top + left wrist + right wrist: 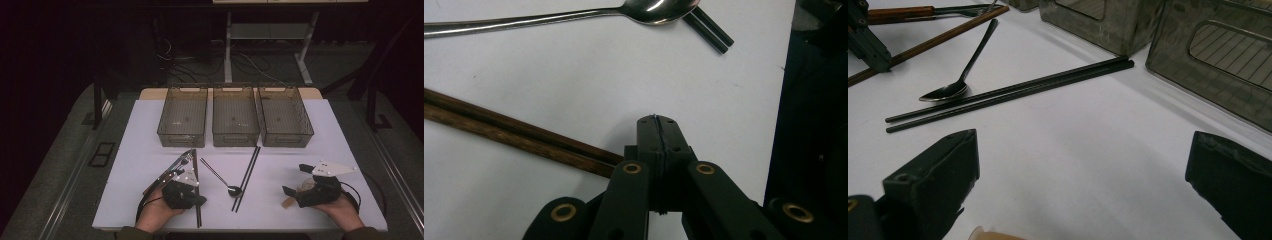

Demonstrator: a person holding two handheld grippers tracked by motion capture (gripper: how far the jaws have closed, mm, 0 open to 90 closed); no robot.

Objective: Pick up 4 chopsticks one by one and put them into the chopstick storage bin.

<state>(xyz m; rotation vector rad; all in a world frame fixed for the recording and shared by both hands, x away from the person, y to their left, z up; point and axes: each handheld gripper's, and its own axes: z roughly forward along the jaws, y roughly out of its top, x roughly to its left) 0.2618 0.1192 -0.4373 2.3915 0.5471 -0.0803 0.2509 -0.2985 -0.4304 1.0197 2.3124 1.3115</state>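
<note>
On the white table lie a spoon (221, 178), a pair of black chopsticks (247, 175), a pair of brown chopsticks (196, 185) and a wooden-handled fork and knife (172, 170). My left gripper (201, 199) rests at the front left on the brown chopsticks. In the left gripper view its jaws (658, 122) are pressed together with nothing between them, beside the brown chopsticks (514, 132) and short of the spoon bowl (659, 10). My right gripper (294, 180) rests at the front right, open. In the right gripper view its jaws (1083, 137) stand wide over bare table, facing the black chopsticks (1013, 92) and spoon (948, 90).
Three translucent grey bins (183, 116) (235, 116) (284, 116) stand side by side at the back of the table (145, 130), each with nothing in it. Two of them (1098, 20) (1218, 55) rise ahead of the right gripper. Dark floor surrounds the table.
</note>
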